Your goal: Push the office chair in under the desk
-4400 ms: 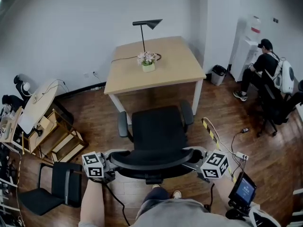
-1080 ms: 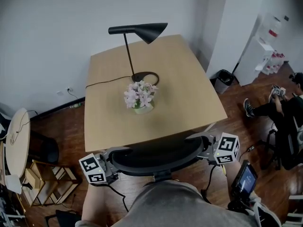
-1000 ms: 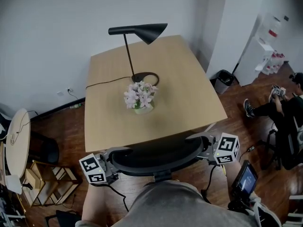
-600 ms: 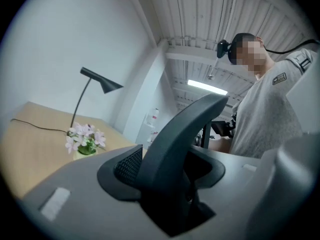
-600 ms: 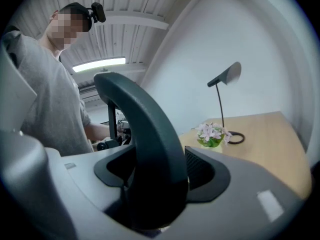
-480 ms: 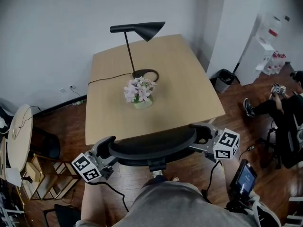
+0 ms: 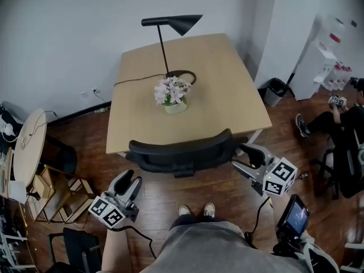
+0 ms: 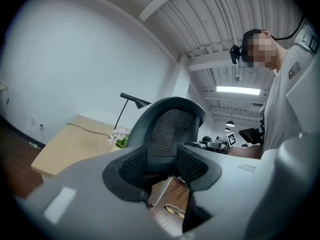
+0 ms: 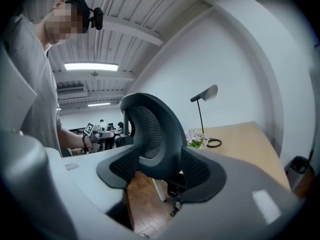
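The black office chair's back (image 7: 182, 152) stands at the near edge of the light wooden desk (image 7: 227, 112), and its seat is hidden under the top. My left gripper (image 7: 129, 184) hangs over the floor, below and left of the chair back and apart from it. Off the back's right end sits my right gripper (image 7: 248, 158), also clear of it. Both pairs of jaws have just been closing a little, with nothing between them. The left gripper (image 8: 162, 166) and the right gripper (image 9: 152, 171) each look at the mesh back (image 8: 170, 129) (image 9: 150, 129) beyond their tips.
A black lamp (image 7: 170, 21) and a flower pot (image 7: 173, 95) stand on the desk. A round side table (image 7: 28, 147) and a wooden shelf (image 7: 62, 192) are at the left. At the right are a bin (image 7: 277, 90), a seated person (image 7: 341, 118) and a screen (image 7: 293, 223).
Both grippers have come off the ends of the chair back and drawn away toward me and outward. The chair, out in the room at first, now stands in at the desk.
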`<state>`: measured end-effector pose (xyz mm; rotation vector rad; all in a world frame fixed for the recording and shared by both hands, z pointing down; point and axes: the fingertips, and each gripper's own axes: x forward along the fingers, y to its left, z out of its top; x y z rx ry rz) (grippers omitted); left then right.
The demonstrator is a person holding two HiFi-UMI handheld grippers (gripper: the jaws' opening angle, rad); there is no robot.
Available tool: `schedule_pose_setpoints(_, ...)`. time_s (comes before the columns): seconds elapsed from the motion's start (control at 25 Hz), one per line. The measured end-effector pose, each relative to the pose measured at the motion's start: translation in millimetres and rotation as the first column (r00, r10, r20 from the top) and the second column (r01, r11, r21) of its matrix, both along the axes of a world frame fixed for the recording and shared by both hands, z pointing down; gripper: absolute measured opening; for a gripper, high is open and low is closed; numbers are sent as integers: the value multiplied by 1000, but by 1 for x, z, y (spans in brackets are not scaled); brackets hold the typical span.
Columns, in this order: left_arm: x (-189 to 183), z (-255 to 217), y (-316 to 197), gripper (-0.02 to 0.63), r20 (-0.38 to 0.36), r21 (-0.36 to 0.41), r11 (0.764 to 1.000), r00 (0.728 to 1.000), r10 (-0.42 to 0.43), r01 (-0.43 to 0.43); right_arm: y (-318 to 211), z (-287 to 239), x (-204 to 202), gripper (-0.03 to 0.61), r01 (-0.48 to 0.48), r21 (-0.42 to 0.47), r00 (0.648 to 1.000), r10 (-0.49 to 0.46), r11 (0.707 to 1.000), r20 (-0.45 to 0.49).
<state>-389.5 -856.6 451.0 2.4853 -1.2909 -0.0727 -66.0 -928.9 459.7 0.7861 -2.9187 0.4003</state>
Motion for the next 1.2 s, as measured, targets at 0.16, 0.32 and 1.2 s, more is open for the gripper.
schedule_pose_setpoints(0.16, 12, -5, 18, 14, -3, 15, 1000, 1000, -8, 8, 27, -11, -8, 6, 5, 36, 1000, -6, 999, 27)
schedule_pose_setpoints(0.32, 37, -9, 41, 14, 6, 35, 997, 998, 69, -69, 64, -14, -29, 6, 63, 71, 998, -62, 995, -13)
schedule_pose_setpoints(1.2, 117, 24, 235, 14, -88, -72, 950, 951, 297, -303, 301, 29, -71, 6, 99, -73, 990, -106, 992, -94)
